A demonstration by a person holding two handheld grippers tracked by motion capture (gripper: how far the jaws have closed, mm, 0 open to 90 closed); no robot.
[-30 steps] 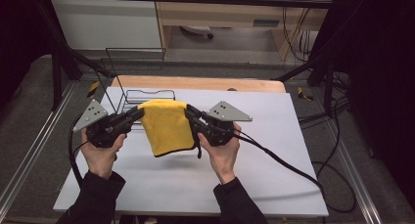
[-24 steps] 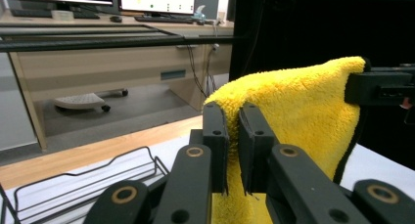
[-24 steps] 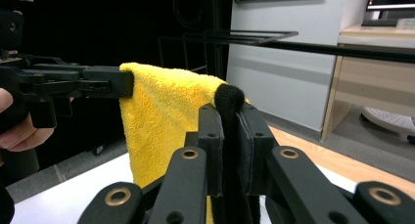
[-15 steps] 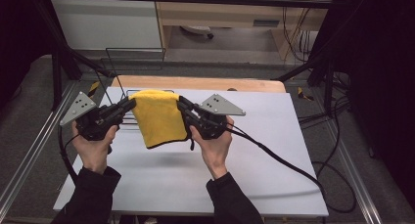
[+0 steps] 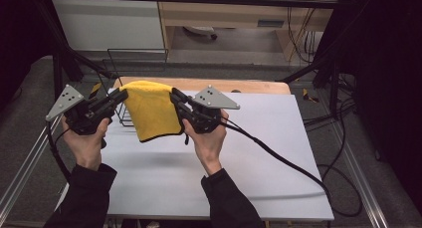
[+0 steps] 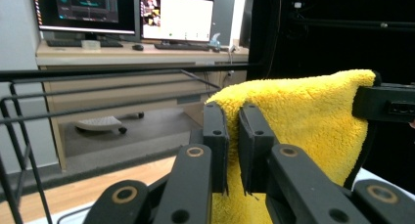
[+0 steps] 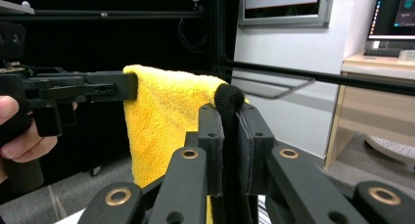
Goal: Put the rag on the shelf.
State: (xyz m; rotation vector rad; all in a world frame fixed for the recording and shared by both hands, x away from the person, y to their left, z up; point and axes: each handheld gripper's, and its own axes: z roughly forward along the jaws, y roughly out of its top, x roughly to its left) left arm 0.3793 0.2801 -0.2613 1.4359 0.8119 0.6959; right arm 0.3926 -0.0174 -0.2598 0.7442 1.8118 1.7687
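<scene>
Yellow cloth (image 5: 151, 111), folded and lifted clear of the white table (image 5: 259, 153), hangs over its far left corner between two hand-held grippers. Left gripper (image 5: 118, 95) is clamped on the cloth's left top corner; right gripper (image 5: 175, 97) is clamped on the right top corner, where a dark hem (image 7: 229, 99) bulges above the jaws. A black wire rack (image 5: 130, 63) stands just beyond, apparently the target. Risk: each pinch takes little fabric, so uneven pulling could free a corner and drop the cloth. Near and right portions of the table lie open; the rack's bars crowd the far left edge.
</scene>
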